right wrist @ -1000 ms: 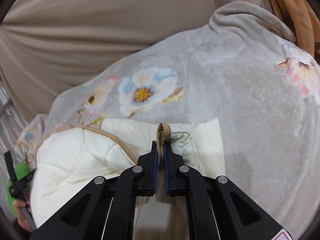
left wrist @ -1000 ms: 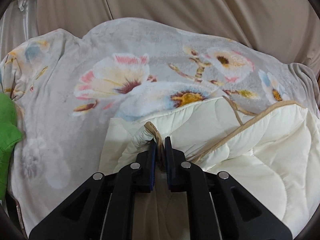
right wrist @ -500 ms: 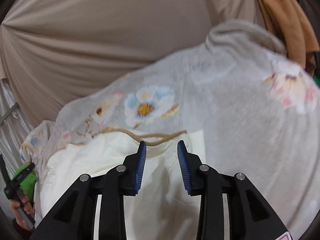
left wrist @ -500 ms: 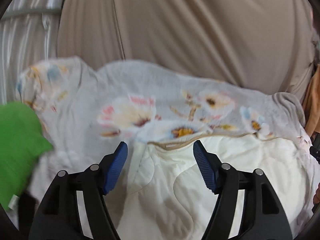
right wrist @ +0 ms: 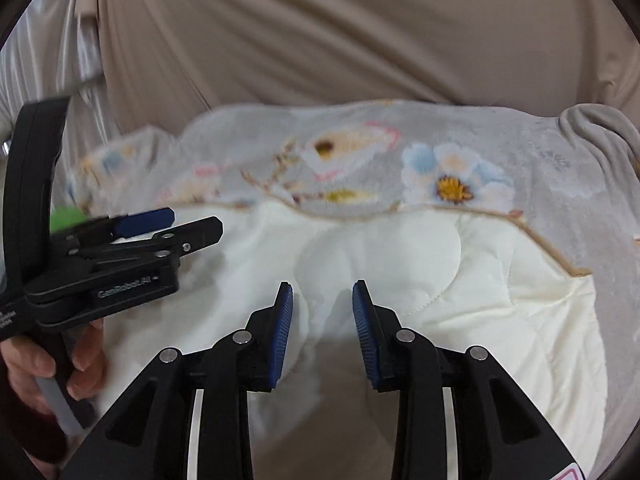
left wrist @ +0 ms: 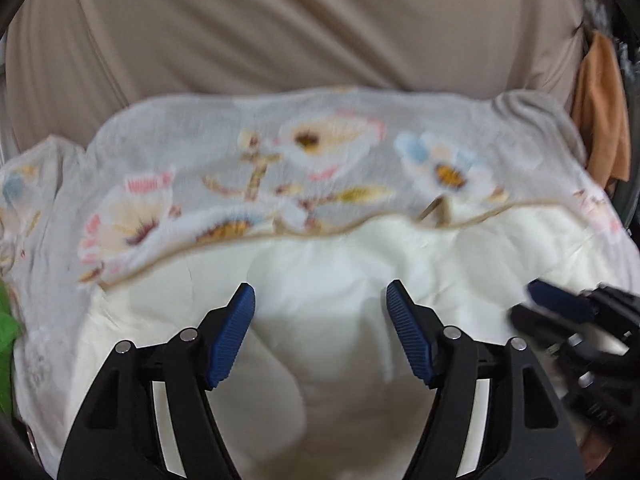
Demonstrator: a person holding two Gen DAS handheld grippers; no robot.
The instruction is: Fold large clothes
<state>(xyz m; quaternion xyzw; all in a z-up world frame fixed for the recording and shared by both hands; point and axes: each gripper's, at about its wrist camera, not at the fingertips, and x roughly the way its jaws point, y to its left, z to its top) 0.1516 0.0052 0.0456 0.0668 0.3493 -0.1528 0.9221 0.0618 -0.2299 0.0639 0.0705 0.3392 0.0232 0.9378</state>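
A cream quilted garment (left wrist: pixel 320 280) with tan piping lies folded on a grey floral blanket (left wrist: pixel 248 152); it also shows in the right wrist view (right wrist: pixel 420 264), with the blanket (right wrist: pixel 540 168) behind it. My left gripper (left wrist: pixel 320 300) is open and empty above the cream fabric. My right gripper (right wrist: pixel 322 298) is open and empty above it too. The right gripper shows at the right edge of the left wrist view (left wrist: pixel 568 312), and the left gripper at the left of the right wrist view (right wrist: pixel 160 228), held by a hand.
A beige draped cloth (left wrist: pixel 320 32) rises behind the blanket. A green item (left wrist: pixel 8 320) lies at the left edge and an orange cloth (left wrist: pixel 600 112) hangs at the right. Silvery curtain (right wrist: pixel 40 60) at far left.
Both grippers opened and let go of the garment's tan-piped edge, then drew back. The cream garment now lies flat on the blanket.
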